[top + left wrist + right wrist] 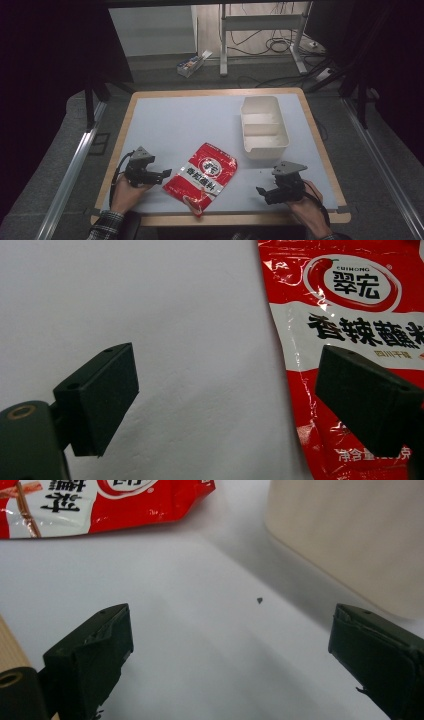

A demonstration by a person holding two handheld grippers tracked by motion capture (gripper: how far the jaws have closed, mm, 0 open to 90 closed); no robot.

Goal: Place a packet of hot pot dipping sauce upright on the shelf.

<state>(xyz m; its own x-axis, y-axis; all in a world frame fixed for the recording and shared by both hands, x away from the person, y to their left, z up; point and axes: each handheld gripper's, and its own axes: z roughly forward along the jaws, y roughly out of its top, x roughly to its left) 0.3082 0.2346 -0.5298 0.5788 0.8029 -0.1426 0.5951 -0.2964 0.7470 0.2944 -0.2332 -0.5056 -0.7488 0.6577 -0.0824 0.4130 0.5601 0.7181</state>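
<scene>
Left gripper (162, 174): it is hovering near the table's front-left corner, jaws standing wide apart with nothing between them, and it is pointing toward the packet's left edge.
Left gripper view: one jaw is hanging over bare table, the other is overlapping the packet (350, 340); whether it is touching the foil cannot be told.
Red seasoning packet (202, 177): it is lying flat and tilted near the middle of the table's (175, 120) front edge, its lower corner reaching that edge, between the two grippers.
White divided container (263, 127): it is sitting empty toward the table's back-right corner, well apart from the packet.
Right gripper (260, 190): it is resting near the front-right corner, jaws spread wide and holding nothing, just beside the container's front wall (350, 540).
Step in hand: judging by the poses, the person is lining up the left gripper for a first pinch on the packet; nothing is being lifted yet.
Next move: it is likely calling for the left jaws to be slid around the packet's thin edge and closed, since flat foil is offering little to grip.
</scene>
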